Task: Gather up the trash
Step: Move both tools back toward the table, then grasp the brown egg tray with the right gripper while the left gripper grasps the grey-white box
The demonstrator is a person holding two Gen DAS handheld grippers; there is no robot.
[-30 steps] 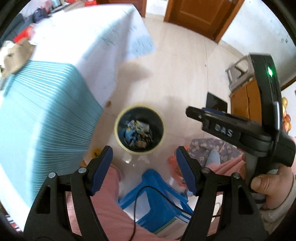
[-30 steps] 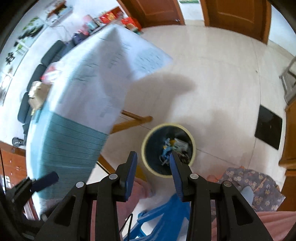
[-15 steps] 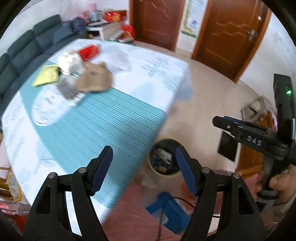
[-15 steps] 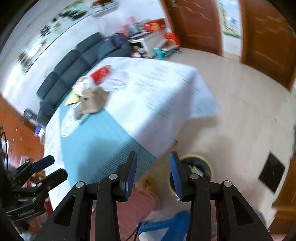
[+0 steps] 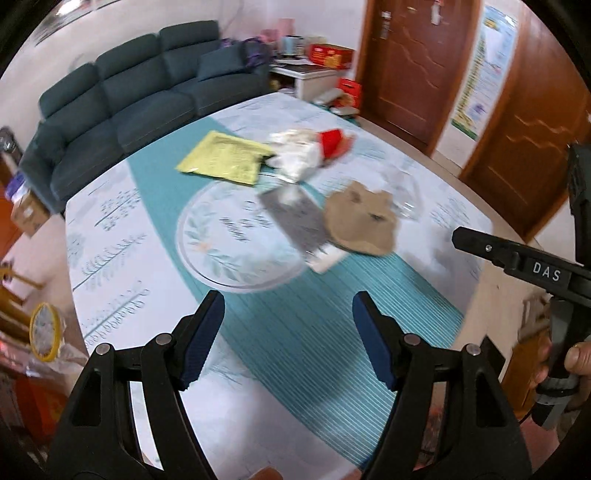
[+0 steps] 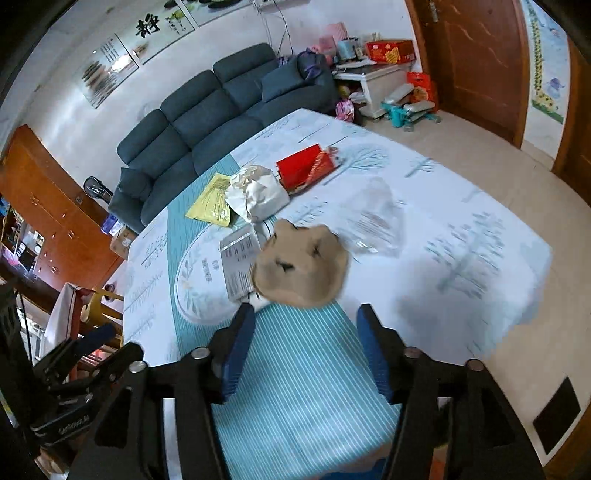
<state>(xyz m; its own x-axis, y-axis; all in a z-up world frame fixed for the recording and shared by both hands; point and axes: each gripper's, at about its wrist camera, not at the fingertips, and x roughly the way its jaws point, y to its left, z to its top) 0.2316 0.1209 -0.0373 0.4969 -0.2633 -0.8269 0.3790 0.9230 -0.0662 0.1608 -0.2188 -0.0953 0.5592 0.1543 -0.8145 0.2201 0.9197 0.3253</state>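
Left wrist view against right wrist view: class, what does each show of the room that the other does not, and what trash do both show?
Only the left wrist view shows the right gripper, its jaws opening. Only the right wrist view shows the wall calligraphy. Both show the brown paper, yellow packet, red wrapper and sofa.

Black tool (image 5: 288, 325) frames, blue pads (image 5: 201, 343), silver screws; "DAS" marking; sleeve poss. pink.

Both views swung up from the floor bin to the littered table (image 6: 424, 266), where a brown crumpled paper (image 6: 301, 271) came into sight; the empty right gripper (image 6: 304, 347) was opening, its jaws spread wider than before.
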